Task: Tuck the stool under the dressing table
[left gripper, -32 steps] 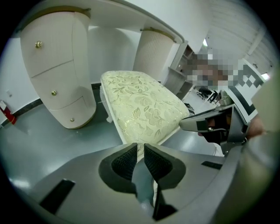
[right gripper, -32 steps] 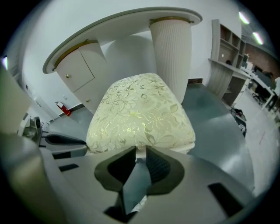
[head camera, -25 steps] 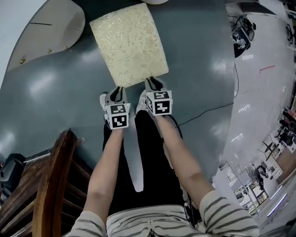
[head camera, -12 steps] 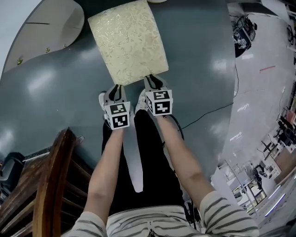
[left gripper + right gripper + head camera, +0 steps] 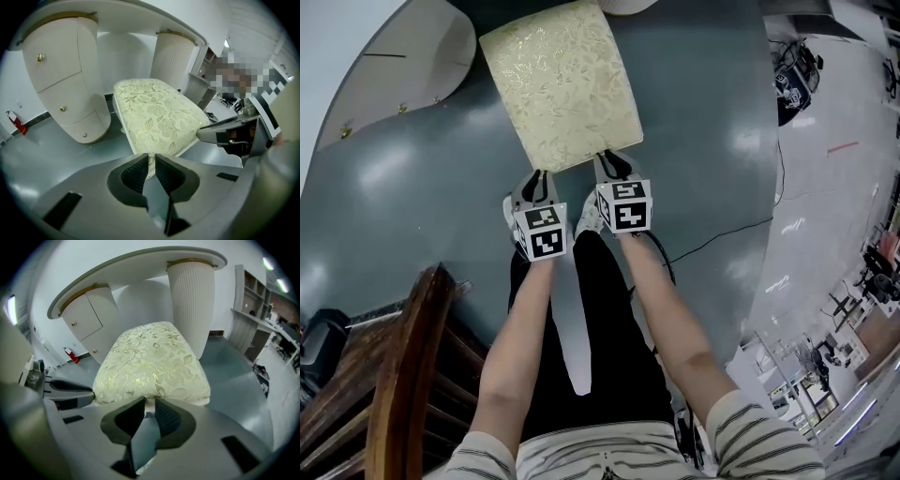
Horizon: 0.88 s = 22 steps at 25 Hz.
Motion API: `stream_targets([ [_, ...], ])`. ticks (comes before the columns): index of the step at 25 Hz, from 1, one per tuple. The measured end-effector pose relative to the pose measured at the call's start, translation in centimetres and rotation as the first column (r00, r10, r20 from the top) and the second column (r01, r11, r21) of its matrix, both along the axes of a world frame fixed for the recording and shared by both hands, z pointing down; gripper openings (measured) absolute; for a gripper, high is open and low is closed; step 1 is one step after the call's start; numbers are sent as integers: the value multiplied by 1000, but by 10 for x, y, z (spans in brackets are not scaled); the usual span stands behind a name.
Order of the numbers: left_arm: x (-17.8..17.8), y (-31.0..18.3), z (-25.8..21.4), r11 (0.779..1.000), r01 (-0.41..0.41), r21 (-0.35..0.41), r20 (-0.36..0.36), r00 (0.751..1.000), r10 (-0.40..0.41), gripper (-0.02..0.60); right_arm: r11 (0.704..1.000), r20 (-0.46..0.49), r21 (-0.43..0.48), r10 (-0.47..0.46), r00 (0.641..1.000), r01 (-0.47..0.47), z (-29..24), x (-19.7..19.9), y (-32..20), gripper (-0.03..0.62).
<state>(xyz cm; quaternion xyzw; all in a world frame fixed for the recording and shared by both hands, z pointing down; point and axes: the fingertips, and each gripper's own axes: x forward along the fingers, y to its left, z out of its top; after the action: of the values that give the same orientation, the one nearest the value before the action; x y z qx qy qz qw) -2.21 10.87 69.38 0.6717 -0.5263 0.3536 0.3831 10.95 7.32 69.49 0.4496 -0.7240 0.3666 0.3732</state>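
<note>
Grey glossy floor [image 5: 412, 187], open workshop off to the right. There's a wooden chair [image 5: 403, 375] near left and a cable [image 5: 722, 230] lying on the right.

Head view: the stool [image 5: 561, 84] stands on the floor just ahead of us. It has a cream brocade seat, long axis near-to-far, a bit skewed. Its far end reaches the dressing table [image 5: 403, 66], with the far left corner just beside the cabinet. We can't tell from here how far under it sits. The left gripper [image 5: 536, 178] and right gripper [image 5: 613, 165] sit side by side on the seat's near edge.

Left gripper view: the jaws are nearly together with the seat's near rim pinched between the pads, so this claw is clamped on the stool. Ahead we see the drawer pedestal [image 5: 65, 79] on the left, the fluted column [image 5: 173, 61] on the right, and the knee gap between them. Most of the seat looks to be outside the gap.

Right gripper view: same story, jaws closed onto the cushion's near edge. The table top [image 5: 140, 263] overhangs beyond the seat, and the column stands right behind the far right corner.

Our read is that we're at the push and the tuck isn't finished. How we do it well:
- Square the seat to the gap first, since it looks snug on both sides.
- Push level and straight, with equal force on both grippers so the stool doesn't yaw into the pedestal or column.
- Don't lift or twist. Each pinch holds only a thin rim and could slip.
- Go low and slow so the legs slide rather than tip.
- Stop once the near edge is under the table top.
</note>
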Motion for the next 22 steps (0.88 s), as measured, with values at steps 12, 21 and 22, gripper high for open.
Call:
stream_targets([
  [12,1,-12,-2,1000,-9,17,7,1000,9,44,1000,-4,11,8,1000,-8,-2,0,-14,75],
  [21,-10,-60,-10,1000,11,23,25,1000,-12,44,1000,10,24,-11,1000,10,-12,-12,-63,71],
  [22,-10,-62,-11,1000,10,24,29,1000,-11,44,1000,12,26,-13,1000,13,-11,-13,-65,71],
])
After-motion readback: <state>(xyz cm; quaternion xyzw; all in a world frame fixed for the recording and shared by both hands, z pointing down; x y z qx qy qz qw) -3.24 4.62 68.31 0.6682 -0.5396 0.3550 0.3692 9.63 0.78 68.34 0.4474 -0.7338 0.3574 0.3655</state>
